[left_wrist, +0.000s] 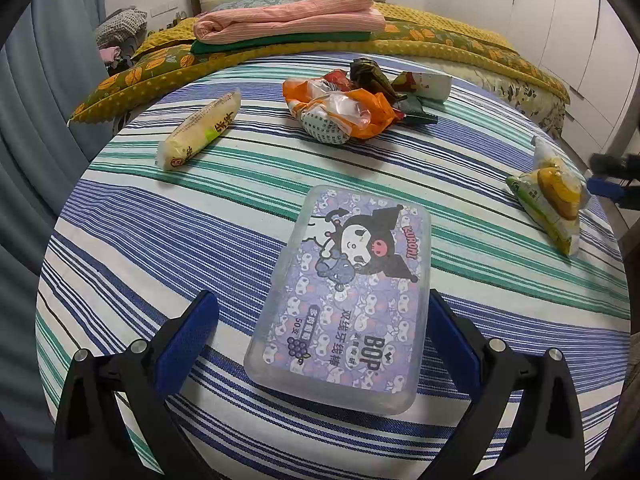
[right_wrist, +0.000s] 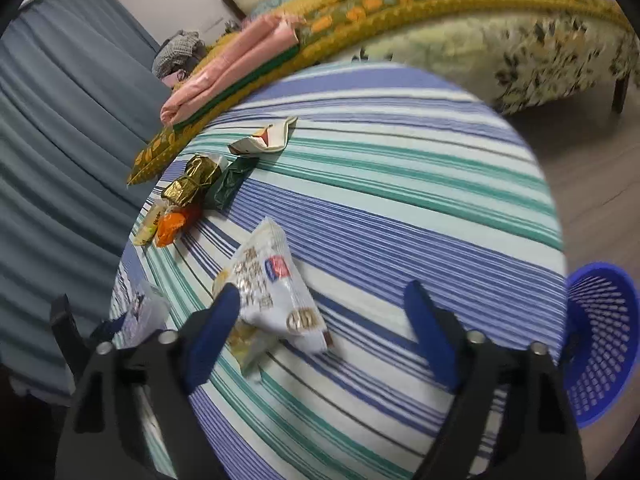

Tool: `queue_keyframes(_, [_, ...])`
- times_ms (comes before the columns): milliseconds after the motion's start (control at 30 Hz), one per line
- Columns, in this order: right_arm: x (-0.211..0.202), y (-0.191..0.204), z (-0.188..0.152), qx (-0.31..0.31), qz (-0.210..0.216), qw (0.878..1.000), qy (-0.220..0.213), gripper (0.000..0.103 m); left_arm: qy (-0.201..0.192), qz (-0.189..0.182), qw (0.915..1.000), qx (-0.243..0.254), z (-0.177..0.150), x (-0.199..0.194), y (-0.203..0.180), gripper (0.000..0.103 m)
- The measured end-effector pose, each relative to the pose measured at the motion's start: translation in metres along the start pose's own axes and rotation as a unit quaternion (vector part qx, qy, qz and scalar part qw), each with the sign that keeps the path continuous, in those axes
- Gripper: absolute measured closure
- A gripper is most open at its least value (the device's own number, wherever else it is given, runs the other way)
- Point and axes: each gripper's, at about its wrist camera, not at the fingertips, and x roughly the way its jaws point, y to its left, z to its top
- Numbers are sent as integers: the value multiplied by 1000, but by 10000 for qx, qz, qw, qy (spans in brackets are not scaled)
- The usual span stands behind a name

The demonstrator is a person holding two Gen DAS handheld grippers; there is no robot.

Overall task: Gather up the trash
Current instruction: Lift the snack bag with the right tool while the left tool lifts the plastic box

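Note:
On the striped tablecloth [left_wrist: 132,240], a pile of crumpled wrappers [left_wrist: 348,100] lies at the far side; it shows in the right wrist view too [right_wrist: 192,184]. A yellow snack stick pack [left_wrist: 200,130] lies far left. A green-yellow snack bag [left_wrist: 554,196] lies at the right. My left gripper [left_wrist: 320,312] is open, its jaws astride a purple Kuromi floss box [left_wrist: 344,292] without touching it. My right gripper [right_wrist: 320,296] is open, with a white snack bag [right_wrist: 276,300] beside its left finger [right_wrist: 216,328].
A blue mesh trash basket [right_wrist: 600,340] stands on the floor at the table's right. A bed with a yellow blanket [left_wrist: 440,36] and folded pink cloth [left_wrist: 288,18] lies behind the table. Grey curtains [right_wrist: 60,120] hang at the left.

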Motion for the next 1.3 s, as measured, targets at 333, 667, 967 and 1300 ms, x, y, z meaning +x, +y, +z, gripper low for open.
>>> queue_keyframes(333, [25, 65, -63, -1585, -978, 9823, 203, 14, -2, 0, 10000, 0, 0, 0, 0, 4])
queue_keyframes(667, [10, 19, -45, -1382, -2290, 9632, -282, 15, -3, 0, 10000, -1, 0, 0, 0, 4])
queue_keyframes(967, [10, 61, -47, -683, -1015, 9915, -437, 10, -4, 0, 10000, -2, 0, 0, 0, 4])
queue_keyframes(1300, [79, 84, -11, -515, -1933, 9793, -305, 12, -7, -4, 10000, -8, 0, 0, 1, 4])
